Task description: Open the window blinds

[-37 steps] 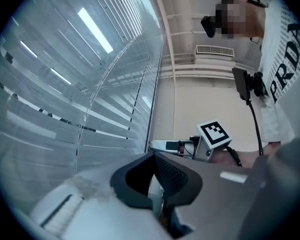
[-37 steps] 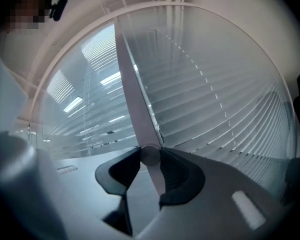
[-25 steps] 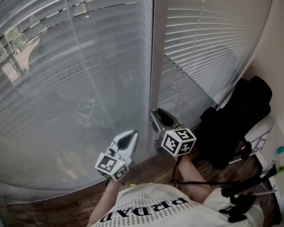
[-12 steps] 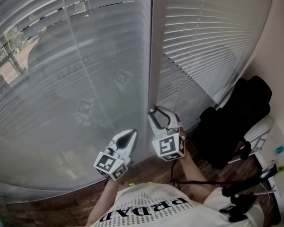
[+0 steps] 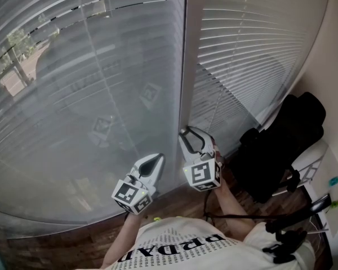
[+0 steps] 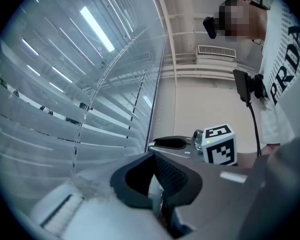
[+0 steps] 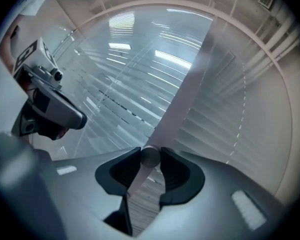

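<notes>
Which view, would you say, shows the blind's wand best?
The right gripper view: the wand sits close up between the right gripper's jaws, which have just closed further and press on it. The head view gives only a thin faint line above that gripper. In the left gripper view I cannot make it out.

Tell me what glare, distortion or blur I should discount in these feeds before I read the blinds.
Head view: the wide lens bows the slats, and ghost marker reflections float on the left blind. Left gripper view: bright streaks cross the slats. Right gripper view: the wand end looks soft.
</notes>
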